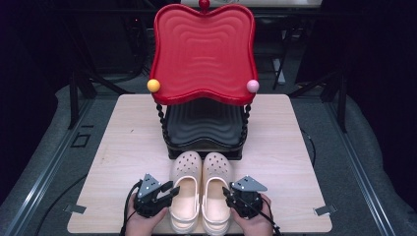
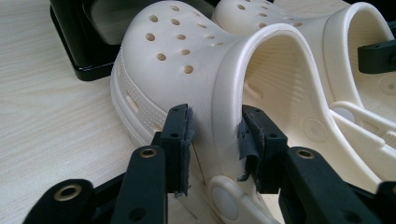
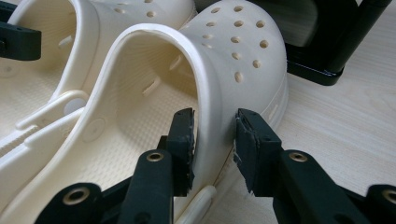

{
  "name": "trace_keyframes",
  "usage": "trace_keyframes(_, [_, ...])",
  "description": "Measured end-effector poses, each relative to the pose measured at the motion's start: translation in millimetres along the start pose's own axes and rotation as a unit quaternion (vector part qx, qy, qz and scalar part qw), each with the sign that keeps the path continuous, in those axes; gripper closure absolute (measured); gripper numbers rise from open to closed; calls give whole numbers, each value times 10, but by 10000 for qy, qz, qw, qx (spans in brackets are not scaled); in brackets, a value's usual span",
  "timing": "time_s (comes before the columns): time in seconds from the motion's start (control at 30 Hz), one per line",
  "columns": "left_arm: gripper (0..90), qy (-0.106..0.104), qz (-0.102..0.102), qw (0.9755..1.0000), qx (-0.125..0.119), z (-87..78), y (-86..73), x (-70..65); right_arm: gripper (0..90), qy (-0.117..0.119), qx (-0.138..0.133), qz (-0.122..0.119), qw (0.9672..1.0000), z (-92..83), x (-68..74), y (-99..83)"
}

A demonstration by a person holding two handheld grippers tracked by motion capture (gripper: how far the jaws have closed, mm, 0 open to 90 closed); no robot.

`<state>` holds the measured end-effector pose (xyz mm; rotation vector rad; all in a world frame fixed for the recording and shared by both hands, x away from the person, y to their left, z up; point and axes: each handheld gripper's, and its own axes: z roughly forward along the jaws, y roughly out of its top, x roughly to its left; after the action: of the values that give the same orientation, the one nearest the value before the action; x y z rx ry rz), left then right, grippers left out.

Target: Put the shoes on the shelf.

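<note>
- We found a pair of cream clogs side by side at the near edge of the wooden table (image 1: 275, 128), toes pointing away from the person, touching or nearly touching each other
- The left clog (image 1: 185, 189) had its toe just in front of the black lower shelf (image 1: 204, 128) of a two-tier stand; the right clog (image 1: 217, 189) sat the same way
- The stand's red upper tray (image 1: 204, 51) stood over the black one on twisted black posts, with a yellow ball (image 1: 153, 85) and a pink ball (image 1: 253, 86) at its front corners
- The left gripper (image 2: 215, 140), held in the person's left hand (image 1: 142, 223), straddled the outer side wall of the left clog at the rim of its opening; in the left gripper view one pad stood outside the wall and one inside, with a slim gap on the outer side, so we judged the jaws spread around the wall, not pinching it
- The right gripper (image 3: 214, 140), in the right hand (image 1: 255, 221), mirrored this on the outer wall of the right clog; a gap showed on the outer pad, while the inner pad looked at or near the wall, so again spread, not clamped
- Both clogs rested flat on the table
</note>
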<state>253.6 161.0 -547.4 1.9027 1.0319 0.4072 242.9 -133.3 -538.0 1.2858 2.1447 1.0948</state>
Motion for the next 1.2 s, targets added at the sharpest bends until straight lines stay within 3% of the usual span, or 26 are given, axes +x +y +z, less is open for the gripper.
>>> trace_keyframes(0.23, [717,-29,-53,10000,-8,-26,3,-6,737,23,-89,-26,10000,-16,10,2])
trace_keyframes(0.5, [769,12,40,10000,15,-53,4,-23,771,94,-80,46,9999,-38,-5,11])
trace_keyframes(0.83, [785,-87,23,10000,-40,-110,24,-82,793,85,-191,102,9997,-130,-6,11])
trace_keyframes(1.2, [799,-126,17,9998,-158,-226,75,-126,803,146,-283,-24,9995,-215,68,43])
